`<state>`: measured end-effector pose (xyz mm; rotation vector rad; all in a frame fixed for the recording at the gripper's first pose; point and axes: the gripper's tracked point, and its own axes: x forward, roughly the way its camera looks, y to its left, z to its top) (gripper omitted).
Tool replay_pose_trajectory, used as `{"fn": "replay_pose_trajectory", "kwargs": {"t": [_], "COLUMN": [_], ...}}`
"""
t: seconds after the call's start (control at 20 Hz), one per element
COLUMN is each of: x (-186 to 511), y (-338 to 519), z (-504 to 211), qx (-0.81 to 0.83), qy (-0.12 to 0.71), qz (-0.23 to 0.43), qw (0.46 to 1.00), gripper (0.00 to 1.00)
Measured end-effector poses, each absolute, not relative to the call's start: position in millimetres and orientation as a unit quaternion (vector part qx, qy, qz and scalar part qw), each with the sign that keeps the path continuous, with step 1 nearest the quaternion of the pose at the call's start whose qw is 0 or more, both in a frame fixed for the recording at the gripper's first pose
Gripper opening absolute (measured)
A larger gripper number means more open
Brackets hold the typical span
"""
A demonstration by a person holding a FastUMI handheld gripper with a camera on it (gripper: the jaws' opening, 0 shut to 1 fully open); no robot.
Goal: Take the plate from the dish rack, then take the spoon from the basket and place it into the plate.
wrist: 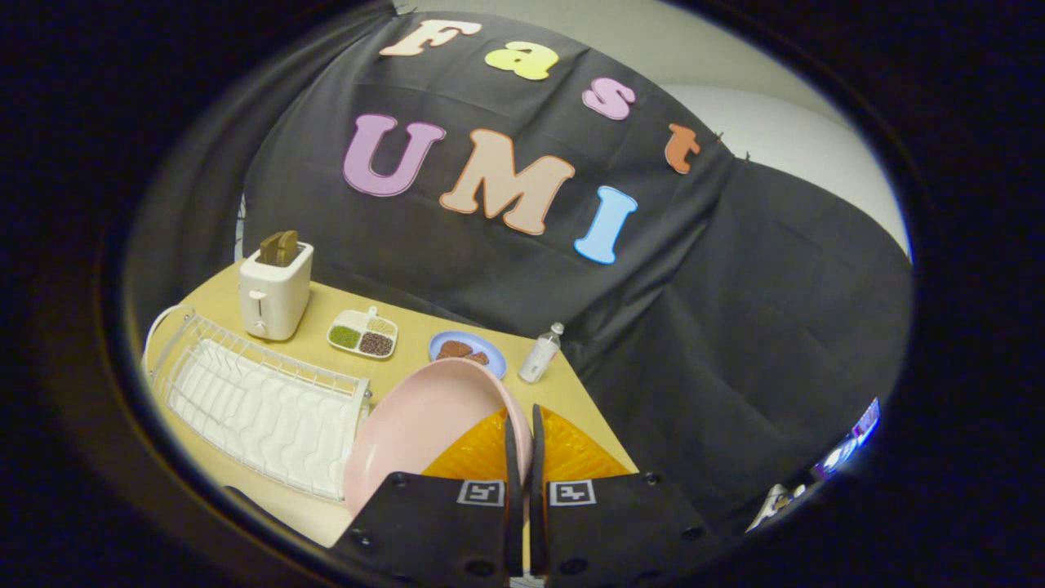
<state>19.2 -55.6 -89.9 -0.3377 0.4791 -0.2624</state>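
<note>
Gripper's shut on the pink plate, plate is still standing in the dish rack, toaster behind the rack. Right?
Not quite. The gripper view shows the gripper shut on the rim of the pink plate, but the plate is out of the white dish rack, held beside it above the table. The toaster does stand behind the rack.

Black cloth wall (735,310), wooden table (408,327)

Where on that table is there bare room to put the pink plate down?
The gripper is shut on the pink plate. Bare tabletop lies between plate and water bottle. Farther back, toaster, snack tray and blue plate crowd together; the dish rack fills the other side.
</note>
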Motion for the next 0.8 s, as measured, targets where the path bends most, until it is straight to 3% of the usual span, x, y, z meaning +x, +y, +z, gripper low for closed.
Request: {"fn": "replay_pose_trajectory", "kwargs": {"t": [0.8], "x": [-48.8], "y": [-160.2], "z": [-187.3], "qx": [0.027], "qy": [0.289], "qz": [-0.121], "qw": [0.949], "gripper": [0.06]}}
